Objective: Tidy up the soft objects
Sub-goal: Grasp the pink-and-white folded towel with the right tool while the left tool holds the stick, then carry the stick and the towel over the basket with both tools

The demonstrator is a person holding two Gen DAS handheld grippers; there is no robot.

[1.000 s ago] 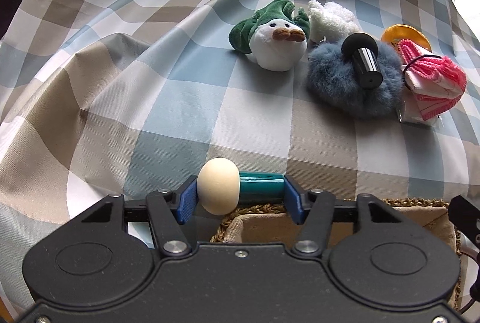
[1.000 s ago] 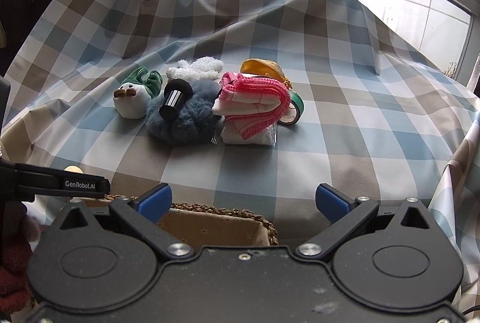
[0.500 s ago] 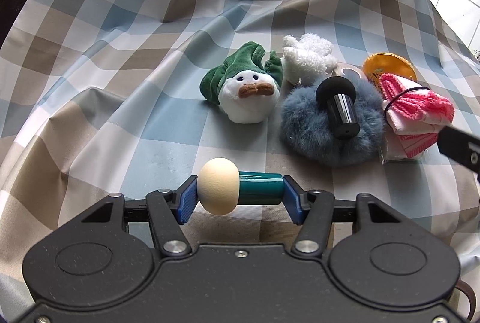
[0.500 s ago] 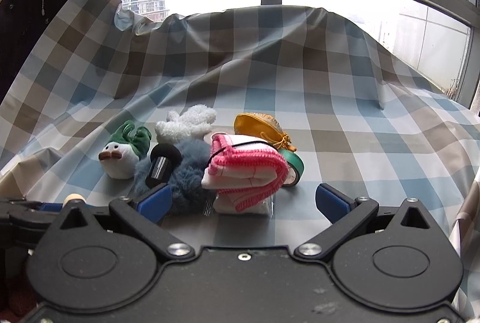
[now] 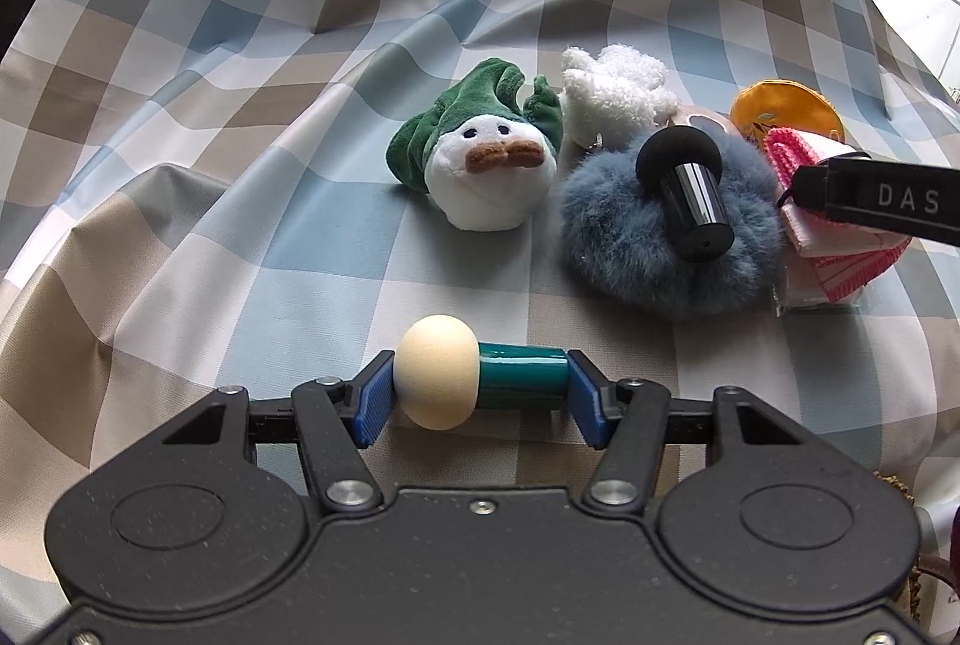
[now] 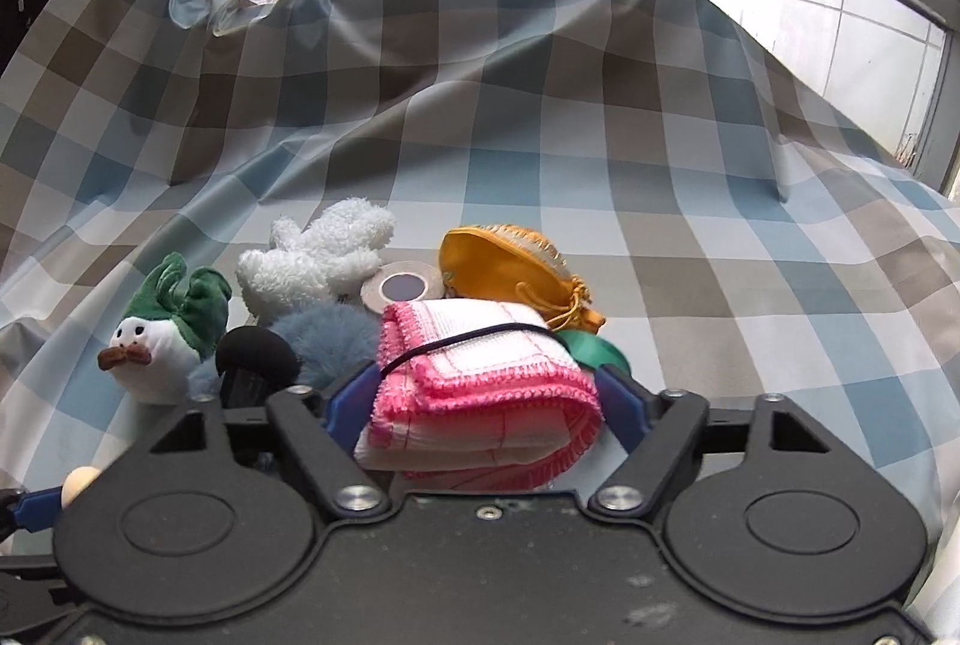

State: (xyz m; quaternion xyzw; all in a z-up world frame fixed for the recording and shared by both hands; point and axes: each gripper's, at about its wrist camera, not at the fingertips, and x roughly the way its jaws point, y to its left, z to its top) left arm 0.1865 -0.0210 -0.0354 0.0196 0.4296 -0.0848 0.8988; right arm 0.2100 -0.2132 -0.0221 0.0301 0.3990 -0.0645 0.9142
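Observation:
My left gripper (image 5: 480, 393) is shut on a sponge applicator (image 5: 480, 381) with a cream foam head and a teal handle, held above the checked cloth. Ahead lie a white duck plush with a green hood (image 5: 480, 165), a white fluffy plush (image 5: 612, 96), a blue-grey fur puff (image 5: 624, 237) with a black applicator (image 5: 690, 195) on it, and a yellow pouch (image 5: 780, 108). My right gripper (image 6: 486, 399) has its blue pads on both sides of the folded pink-and-white cloth (image 6: 480, 393), which is bound by a black band.
The checked tablecloth (image 6: 660, 165) covers the surface, with folds at the left and back. A tape roll (image 6: 402, 288) and a green tape roll (image 6: 591, 348) lie by the yellow pouch (image 6: 510, 267). A woven basket's edge (image 5: 906, 573) shows at the lower right. A window is behind.
Both grippers moved forward toward the pile, away from the basket. My right gripper closed from wide open around the pink-and-white cloth. My left gripper kept hold of the applicator.

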